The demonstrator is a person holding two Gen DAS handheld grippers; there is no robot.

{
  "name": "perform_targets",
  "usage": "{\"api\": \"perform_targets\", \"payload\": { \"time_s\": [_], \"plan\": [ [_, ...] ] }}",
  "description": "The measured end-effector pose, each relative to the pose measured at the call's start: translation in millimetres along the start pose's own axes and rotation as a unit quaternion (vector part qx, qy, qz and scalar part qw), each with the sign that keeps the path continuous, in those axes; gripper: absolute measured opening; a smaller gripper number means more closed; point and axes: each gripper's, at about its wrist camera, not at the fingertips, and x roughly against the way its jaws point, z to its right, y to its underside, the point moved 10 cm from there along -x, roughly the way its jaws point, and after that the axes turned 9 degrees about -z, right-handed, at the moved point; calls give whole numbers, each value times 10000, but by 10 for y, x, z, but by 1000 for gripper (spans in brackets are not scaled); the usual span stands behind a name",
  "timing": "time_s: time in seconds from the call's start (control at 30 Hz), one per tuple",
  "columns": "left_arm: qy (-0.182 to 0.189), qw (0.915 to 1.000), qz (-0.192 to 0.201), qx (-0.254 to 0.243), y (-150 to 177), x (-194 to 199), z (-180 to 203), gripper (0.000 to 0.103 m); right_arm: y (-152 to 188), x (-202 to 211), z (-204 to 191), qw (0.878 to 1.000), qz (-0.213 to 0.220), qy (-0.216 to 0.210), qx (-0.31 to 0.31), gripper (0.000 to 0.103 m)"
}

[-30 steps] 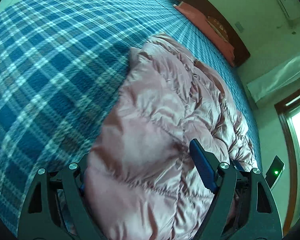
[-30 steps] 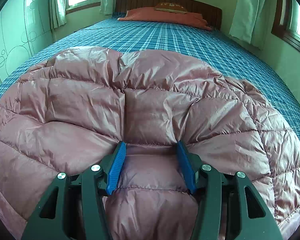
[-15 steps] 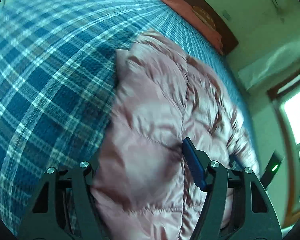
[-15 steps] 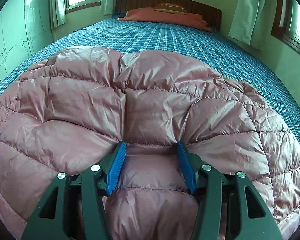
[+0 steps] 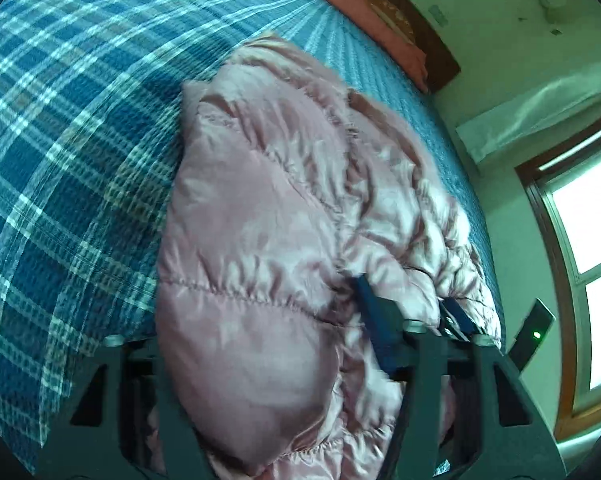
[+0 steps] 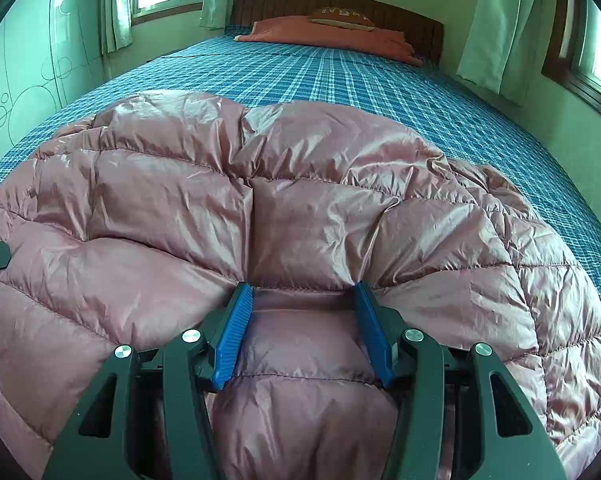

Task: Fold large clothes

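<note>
On the plaid bedspread [image 6: 340,80], the right gripper [image 6: 304,328] pinches the pink down jacket [image 6: 292,216] at its near hem, anchoring it, while the left gripper [image 5: 260,344] is closing its jaws around the jacket's side edge, apparently to fold it.

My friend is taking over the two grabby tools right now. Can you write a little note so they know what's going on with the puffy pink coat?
Left tool: jaws closing around a thick bunch at the pink coat's edge.
Right tool: blue pads pressed into a puffy section at the near edge, gripping it.
The coat lies bunched on the blue plaid bed, pillows at the far end.
Done: both tools are on the coat.
Left: finish the left grip, then likely lift and fold it over.
</note>
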Motion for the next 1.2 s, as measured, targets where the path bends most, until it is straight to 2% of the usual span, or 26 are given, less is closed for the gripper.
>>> {"api": "perform_targets", "payload": {
  "time_s": [0.07, 0.17, 0.3, 0.5, 0.67, 0.83, 1.0, 1.1, 1.2],
  "plan": [
    [195, 9998, 95, -39, 4, 69, 90, 27, 1, 3, -2, 10000, 1, 6, 3, 53],
    [283, 9992, 245, -145, -19, 185, 258, 21, 3, 5, -11, 10000, 0, 30, 14, 53],
    [318, 9972, 472, -489, -22, 364, 643, 20, 9, 6, -34, 10000, -22, 12, -7, 53],
    [239, 9928, 586, -1021, 33, 500, 1267, 19, -11, 90, 71, 9992, -117, -315, -210, 53],
    [141, 9879, 570, -1438, 138, 485, 1848, 19, 71, 386, 532, 9973, 1, -472, -556, 53],
    [-44, 9819, 434, -1844, 300, 263, 2386, 19, 261, 660, 1159, 9968, 172, -132, -764, 53],
    [-190, 9765, 125, -2145, 537, -215, 2797, 19, 602, 671, 1782, 9942, -5, 224, -1051, 53],
    [-288, 9741, -186, -2235, 675, -595, 2901, 19, 824, 517, 1982, 9917, -271, 115, -1255, 53],
    [-401, 9729, -488, -2224, 821, -953, 2929, 19, 908, 388, 1988, 9902, -431, -158, -1316, 53]
  ]
}}
